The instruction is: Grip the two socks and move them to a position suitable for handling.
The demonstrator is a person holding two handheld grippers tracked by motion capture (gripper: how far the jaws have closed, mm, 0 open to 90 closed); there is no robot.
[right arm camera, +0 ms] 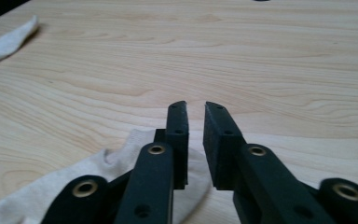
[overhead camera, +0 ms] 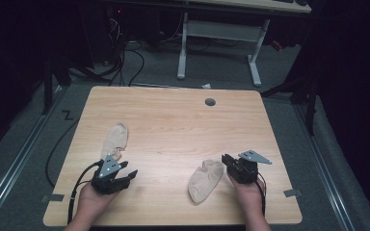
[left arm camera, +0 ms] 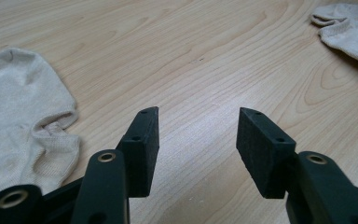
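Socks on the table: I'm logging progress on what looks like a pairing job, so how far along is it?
Nothing looks done: the two beige socks lie apart on the wooden table. The left sock lies just beyond the open left tool. The right tool, jaws nearly closed with nothing visibly between them, sits at the right sock and grips nothing. Grasping, bringing together and pairing all seem left.

Counter (overhead camera: 173, 125): light wood grain with wavy streaks and a dark grey round grommet (overhead camera: 210, 102). Both socks (overhead camera: 114, 141) (overhead camera: 204, 180): plain beige knit. Both tongs (overhead camera: 131, 175) (overhead camera: 225, 159): matte black, brass-coloured rivets, grey top plates.
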